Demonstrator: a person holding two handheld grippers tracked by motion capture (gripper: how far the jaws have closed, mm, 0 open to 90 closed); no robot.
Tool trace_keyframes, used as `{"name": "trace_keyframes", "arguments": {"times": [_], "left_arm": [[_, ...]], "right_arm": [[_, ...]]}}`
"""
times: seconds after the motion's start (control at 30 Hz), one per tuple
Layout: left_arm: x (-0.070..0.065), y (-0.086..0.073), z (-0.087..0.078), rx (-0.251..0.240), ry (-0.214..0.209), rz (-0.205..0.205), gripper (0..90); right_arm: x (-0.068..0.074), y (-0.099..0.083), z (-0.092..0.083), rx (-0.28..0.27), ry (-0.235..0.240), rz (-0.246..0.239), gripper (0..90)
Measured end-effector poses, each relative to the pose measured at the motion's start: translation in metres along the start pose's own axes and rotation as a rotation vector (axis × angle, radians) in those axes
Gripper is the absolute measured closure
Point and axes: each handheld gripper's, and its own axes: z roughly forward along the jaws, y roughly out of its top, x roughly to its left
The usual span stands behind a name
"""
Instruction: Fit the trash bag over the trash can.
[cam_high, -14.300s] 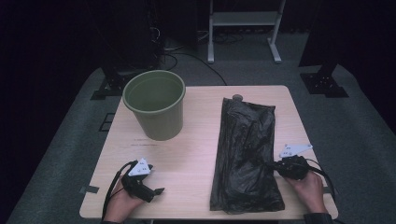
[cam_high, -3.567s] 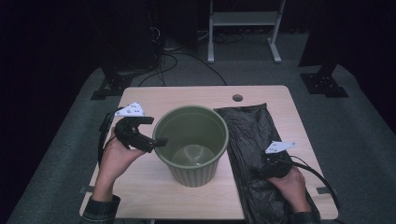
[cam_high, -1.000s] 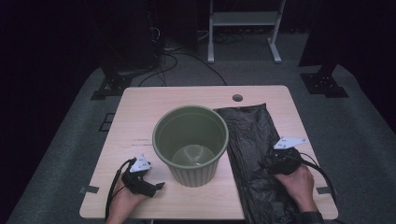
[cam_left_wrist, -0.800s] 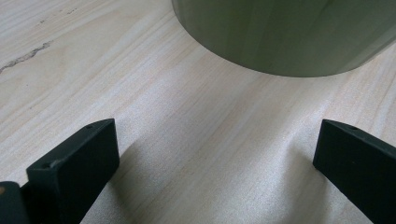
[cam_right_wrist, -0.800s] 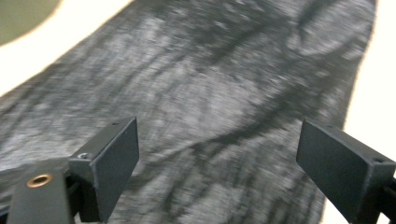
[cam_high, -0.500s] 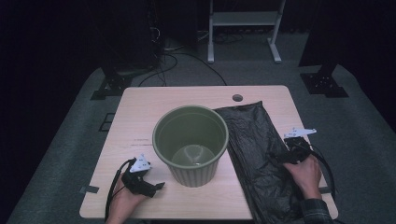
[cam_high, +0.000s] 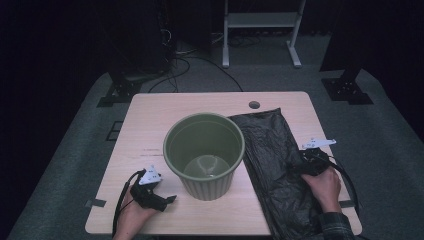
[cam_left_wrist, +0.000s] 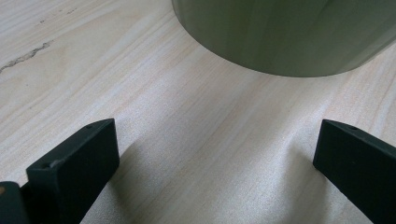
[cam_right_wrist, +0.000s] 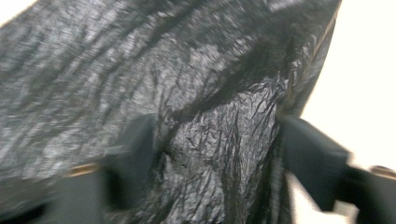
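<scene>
Meanwhile, the right hand-held gripper (cam_high: 300, 167) sat at four o'clock on the bench (cam_high: 150, 120), its jaws just closing around a fold of the black bag (cam_high: 272, 150). The left hand-held gripper (cam_high: 167, 200) rested wide apart beside the green bucket (cam_high: 205, 150).

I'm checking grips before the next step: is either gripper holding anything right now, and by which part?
The left gripper holds nothing. The right gripper's fingers have just been closing around a fold at the black bag's right edge; a firm hold cannot be told.
</scene>
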Motion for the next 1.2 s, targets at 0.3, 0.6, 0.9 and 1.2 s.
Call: {"name": "trace_keyframes", "arguments": {"times": [0.3,0.6,0.9,1.2], "left_arm": [[0.0,0.0,0.0,0.0,0.0,0.0,0.0],[0.0,0.0,0.0,0.0,0.0,0.0,0.0],[0.0,0.0,0.0,0.0,0.0,0.0,0.0],[0.0,0.0,0.0,0.0,0.0,0.0,0.0]], "right_arm": [[0.009,0.004,-0.002,0.011,0.065,-0.023,85.2],[0.018,0.007,-0.001,0.03,0.113,-0.052,88.8],[0.038,0.014,0.004,0.051,0.175,-0.108,88.7],[0.06,0.024,0.013,0.068,0.214,-0.155,88.7]]}}
